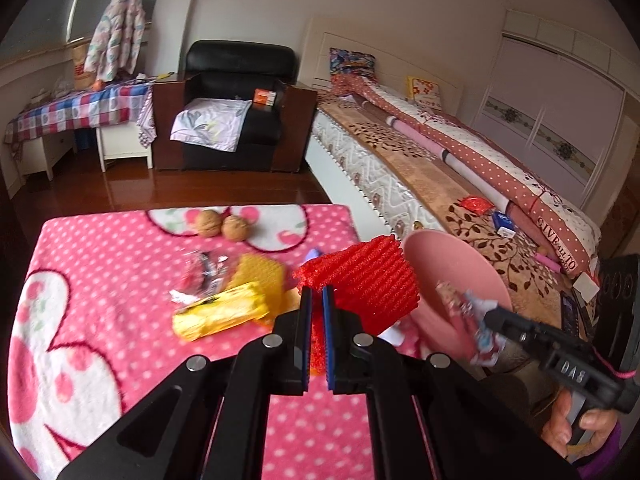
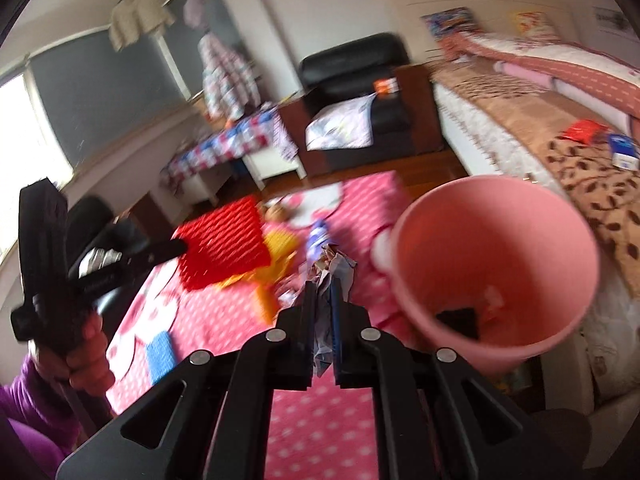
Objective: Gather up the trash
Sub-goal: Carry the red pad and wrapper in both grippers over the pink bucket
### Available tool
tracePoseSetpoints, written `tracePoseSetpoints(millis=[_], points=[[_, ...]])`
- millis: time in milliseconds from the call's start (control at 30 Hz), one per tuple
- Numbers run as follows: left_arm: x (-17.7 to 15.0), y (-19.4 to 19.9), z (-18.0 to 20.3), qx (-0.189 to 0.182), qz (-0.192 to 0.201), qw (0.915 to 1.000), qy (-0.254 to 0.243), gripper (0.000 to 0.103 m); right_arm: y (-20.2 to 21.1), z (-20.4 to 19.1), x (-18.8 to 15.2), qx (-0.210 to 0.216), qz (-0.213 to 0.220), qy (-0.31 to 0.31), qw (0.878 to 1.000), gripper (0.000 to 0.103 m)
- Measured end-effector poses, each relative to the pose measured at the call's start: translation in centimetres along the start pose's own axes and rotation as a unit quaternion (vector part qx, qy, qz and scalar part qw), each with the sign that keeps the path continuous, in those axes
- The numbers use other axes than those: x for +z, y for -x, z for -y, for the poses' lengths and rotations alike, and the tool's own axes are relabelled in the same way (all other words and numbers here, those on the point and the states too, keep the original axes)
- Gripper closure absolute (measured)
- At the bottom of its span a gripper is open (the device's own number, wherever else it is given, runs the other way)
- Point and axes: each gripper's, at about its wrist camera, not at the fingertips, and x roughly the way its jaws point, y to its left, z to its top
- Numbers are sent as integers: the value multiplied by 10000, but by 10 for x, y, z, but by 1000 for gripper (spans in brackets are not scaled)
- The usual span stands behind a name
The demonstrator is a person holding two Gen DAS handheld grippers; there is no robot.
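Now, left tool (image 1: 317, 294) clamping red foam net (image 1: 368, 280), right tool (image 2: 323, 292) clamping crumpled wrapper (image 2: 332, 268) beside pink bin (image 2: 496, 264).

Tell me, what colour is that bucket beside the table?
Pink, plain inside and out; the bucket shows best in the right wrist view.

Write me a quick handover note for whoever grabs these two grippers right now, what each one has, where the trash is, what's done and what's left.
Left gripper: shut on the red ribbed foam net sleeve, lifted above the pink polka-dot blanket.
Right gripper: shut on a crumpled bluish-white wrapper, close beside the rim of the pink plastic bin, not yet over its opening.
Done: the bin already holds some dark and reddish scraps.
Left: drop both held pieces in, then collect the yellow foil wrapper, the yellow foam net and the clear crinkled wrapper. The two walnuts look whole; probably not trash.
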Motion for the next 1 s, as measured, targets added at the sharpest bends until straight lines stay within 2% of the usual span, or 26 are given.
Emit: tracePoseSetpoints(millis=[200,467,1000], points=[[8,-23,30,-151,-122,9996,-208,99,8,43,8,-405,256,-493,9976,96],[13,-55,62,-258,-328,9982,-437,99,2,71,10,-773,325,-725,9938,96],[10,-112,116,-276,-723,9924,-960,98,-8,107,8,-1059,310,-937,9895,96]])
